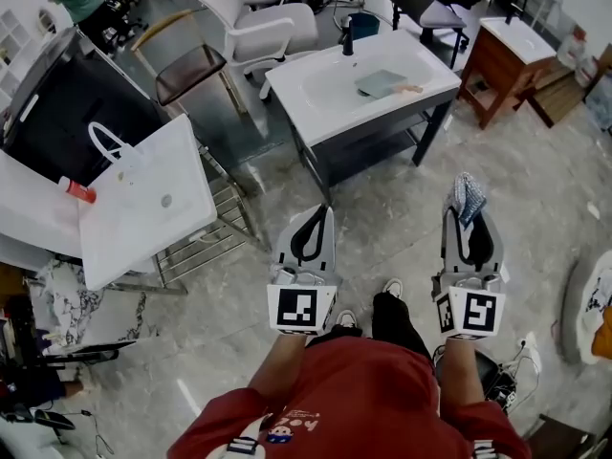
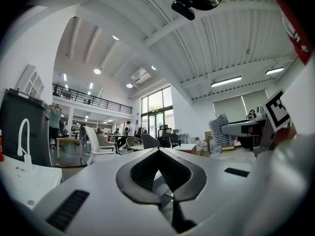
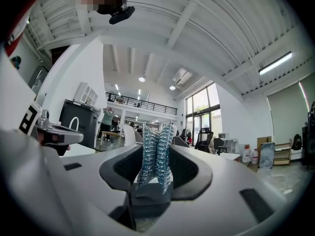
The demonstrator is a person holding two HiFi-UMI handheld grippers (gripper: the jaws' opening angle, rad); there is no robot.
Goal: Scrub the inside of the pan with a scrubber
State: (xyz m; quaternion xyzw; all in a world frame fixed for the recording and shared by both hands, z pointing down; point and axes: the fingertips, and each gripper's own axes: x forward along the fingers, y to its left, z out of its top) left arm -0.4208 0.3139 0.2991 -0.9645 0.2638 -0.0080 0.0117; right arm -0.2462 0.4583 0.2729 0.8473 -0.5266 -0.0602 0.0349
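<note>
My right gripper [image 1: 468, 210] is shut on a blue mesh scrubber [image 1: 467, 195], which sticks out past the fingertips. In the right gripper view the scrubber [image 3: 156, 154] stands upright, pinched between the jaws. My left gripper [image 1: 322, 212] is shut with nothing in it, and its tips meet in the left gripper view [image 2: 158, 151]. Both grippers hang over the floor, well short of the white sink counter [image 1: 296, 89]. A grey-blue flat pan [image 1: 381, 83] with a pale handle lies in the basin.
A black faucet [image 1: 347, 37] stands at the back of the sink. At the left a second white basin slab [image 1: 143, 204] rests on a metal rack, with a red bottle [image 1: 79, 191] beside it. Chairs [image 1: 251, 22] and a wooden cabinet [image 1: 505, 60] stand beyond.
</note>
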